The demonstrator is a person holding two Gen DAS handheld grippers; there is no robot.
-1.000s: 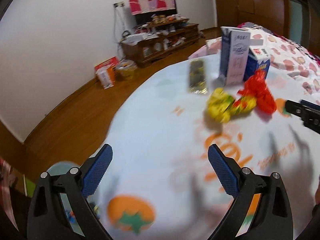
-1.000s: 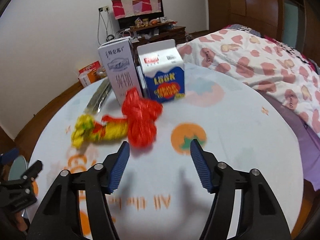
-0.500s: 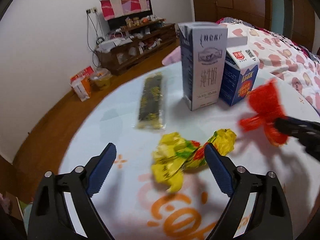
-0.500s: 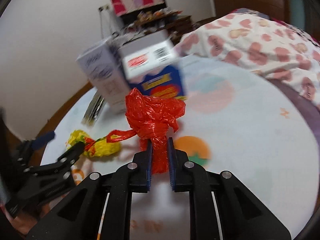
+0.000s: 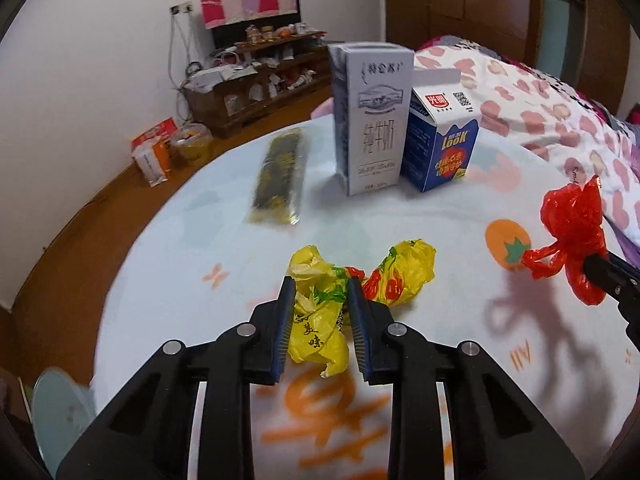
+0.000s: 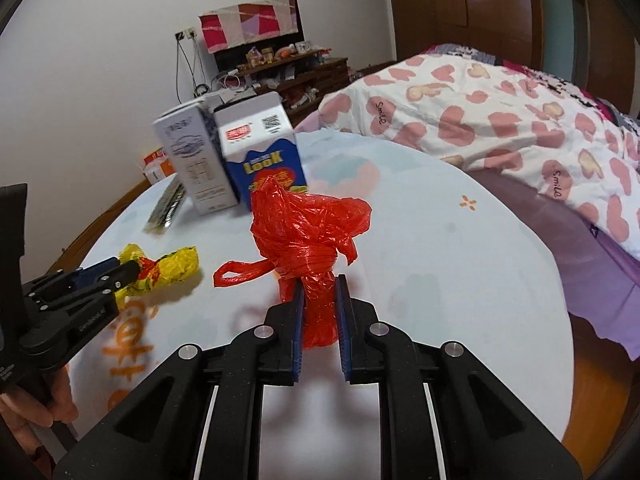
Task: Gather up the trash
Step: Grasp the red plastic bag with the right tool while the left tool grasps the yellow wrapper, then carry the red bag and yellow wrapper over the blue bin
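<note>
Round table (image 5: 192, 240) with a printed cloth fills the lower frame of both wrist views; a bed with heart-print quilt (image 6: 500, 120) lies at the upper right. At upper centre stand a tall white milk carton (image 5: 370, 120) and, just beside it, a blue carton (image 5: 440, 148); a flat dark wrapper (image 5: 280, 178) lies to their left. Yellow plastic bag (image 5: 320, 320), crumpled, rests on the cloth at centre of the left view; red plastic bag (image 6: 308, 240), knotted, appears raised clear of the cloth. Both judged very light, soft, compressible and somewhat slippery; best pinched at a bunched or knotted neck. Left gripper (image 5: 322, 316): jaws have just been closing, now clamped on the yellow bag. Right gripper (image 6: 320, 316): jaws pressed together on the red bag's twisted tail
</note>
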